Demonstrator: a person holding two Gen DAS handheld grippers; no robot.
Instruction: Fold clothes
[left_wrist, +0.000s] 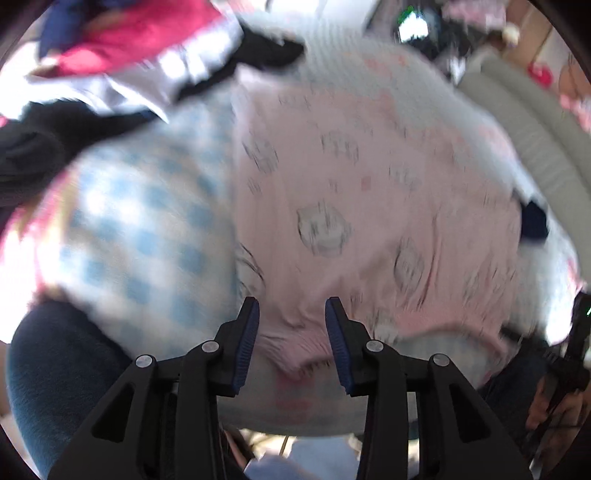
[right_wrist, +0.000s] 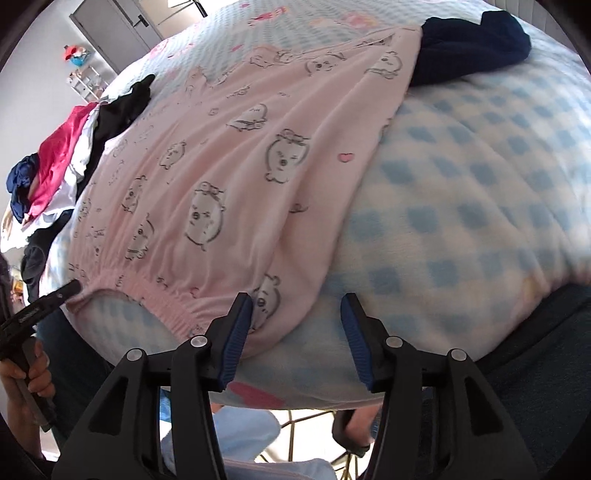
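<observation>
No writing is readable on the pink pajama pants (right_wrist: 229, 173). Both point steeply down over the bed (right_wrist: 480, 184): the left hand-held gripper (left_wrist: 291, 343) with jaws apart astride the waistband, the right hand-held gripper (right_wrist: 295, 332) with jaws apart at its corner.

Open gripper (left_wrist: 291, 314) over pink garment (left_wrist: 369, 221)

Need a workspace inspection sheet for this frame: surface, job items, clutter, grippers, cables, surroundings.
Surface: bed with blue-checked blanket, soft, uneven.
Job's things: pink pants laid flat, waistband at the near edge, wrinkled.
Clutter: clothes pile of red, white, black and blue at the far left; navy garment touching the pants' far end.
Grippers: left gripper open over the waistband, fabric between its fingers, not pinched; right gripper open at the pants' near corner, nothing gripped.
Cables: nothing seen.
Surroundings: grey door, shelf by the wall; left view blurred.
</observation>
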